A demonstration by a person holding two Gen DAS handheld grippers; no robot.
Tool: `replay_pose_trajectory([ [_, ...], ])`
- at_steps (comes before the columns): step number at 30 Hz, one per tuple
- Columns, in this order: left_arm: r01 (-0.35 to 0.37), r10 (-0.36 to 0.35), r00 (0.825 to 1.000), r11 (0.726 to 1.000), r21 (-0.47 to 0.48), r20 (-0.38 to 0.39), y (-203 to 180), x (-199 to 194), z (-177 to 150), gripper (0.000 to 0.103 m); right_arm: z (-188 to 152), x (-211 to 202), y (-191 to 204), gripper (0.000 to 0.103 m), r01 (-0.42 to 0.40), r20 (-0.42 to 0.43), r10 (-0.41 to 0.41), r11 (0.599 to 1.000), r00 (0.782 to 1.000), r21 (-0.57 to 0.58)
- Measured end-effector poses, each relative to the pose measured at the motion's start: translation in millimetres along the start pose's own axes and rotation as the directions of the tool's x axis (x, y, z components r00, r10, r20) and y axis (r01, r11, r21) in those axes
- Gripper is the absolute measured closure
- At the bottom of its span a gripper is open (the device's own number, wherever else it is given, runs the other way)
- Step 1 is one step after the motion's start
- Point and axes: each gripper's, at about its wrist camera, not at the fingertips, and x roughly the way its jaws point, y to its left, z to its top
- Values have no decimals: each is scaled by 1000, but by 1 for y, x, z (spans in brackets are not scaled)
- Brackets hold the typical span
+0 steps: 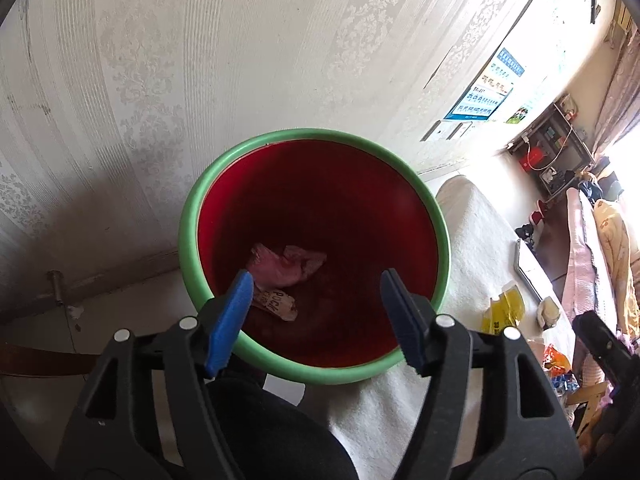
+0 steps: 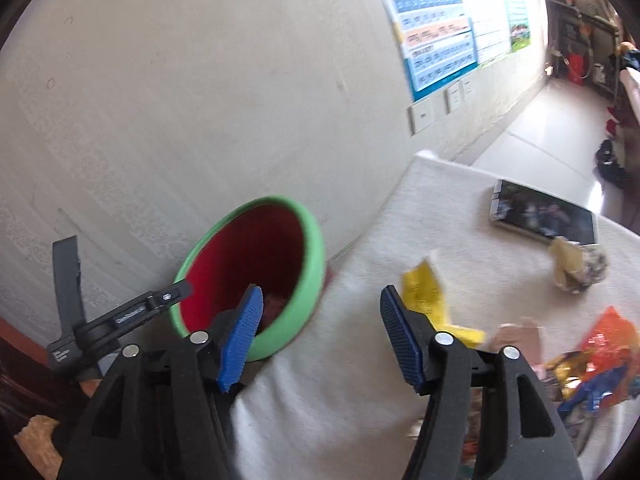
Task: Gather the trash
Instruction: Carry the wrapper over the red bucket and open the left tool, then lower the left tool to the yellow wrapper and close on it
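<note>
your left gripper (image 1: 316, 312) hangs over the bin (image 1: 188, 236), its blue pads (image 1: 230, 320) spread wide with nothing between them. the bin, red inside with a green rim, stands against the patterned wall (image 1: 160, 60) at the near left end of the white-covered table (image 1: 472, 232). at its bottom lie a pink wrapper (image 1: 280, 266) and, touching it on the near side, a pale scrap (image 1: 278, 306) with dark print.

your right gripper (image 2: 320, 332) is over the white cloth just right of the bin (image 2: 310, 280), fingers also apart and empty. in the right wrist view, the left gripper's black frame (image 2: 120, 320) shows at the bin's left rim.

more trash lies on the table. a yellow wrapper (image 2: 428, 296) sits just beyond the right gripper's right finger (image 2: 400, 340), blurred. right of it and near you is a heap of orange, gold and blue packets (image 2: 596, 360). farther off lies a crumpled pale wad (image 2: 576, 268), touching the near edge of a phone (image 2: 544, 212) that lies flat toward the far right of the table.

a blue poster (image 2: 436, 40) hangs on the wall above white switch plates (image 2: 422, 116). beyond the table, at far right, shelves (image 1: 552, 144) stand in bright light.
</note>
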Motion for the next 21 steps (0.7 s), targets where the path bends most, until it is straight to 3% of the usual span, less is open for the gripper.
replay_pose_trajectory([
  [2, 8, -8, 1000, 1000, 8, -10, -4, 1, -5, 38, 4, -7, -43, 28, 129, 23, -131, 989, 991, 71],
  [6, 11, -10, 1000, 998, 63, -12, -18, 1, -12, 38, 9, -1, -122, 28, 333, 1, -337, 930, 942, 156],
  [11, 0, 1, 1000, 996, 91, -15, -24, 3, -15, 38, 12, 25, -173, 28, 385, -106, -372, 911, 922, 148],
  [15, -8, 10, 1000, 997, 72, -23, -22, 5, -15, 37, 13, 52, -192, 25, 362, -185, -338, 925, 923, 115],
  [17, -14, 16, 1000, 997, 77, -26, -24, 6, -15, 37, 12, 54, -196, 26, 348, -169, -326, 930, 930, 122],
  [19, -22, 24, 999, 995, 93, -22, -26, 6, -16, 37, 11, 51, -200, 40, 321, -146, -299, 933, 943, 165],
  [21, -32, 34, 999, 993, 111, -13, -30, 5, -17, 37, 7, 44, -202, 42, 294, -134, -271, 935, 953, 198],
])
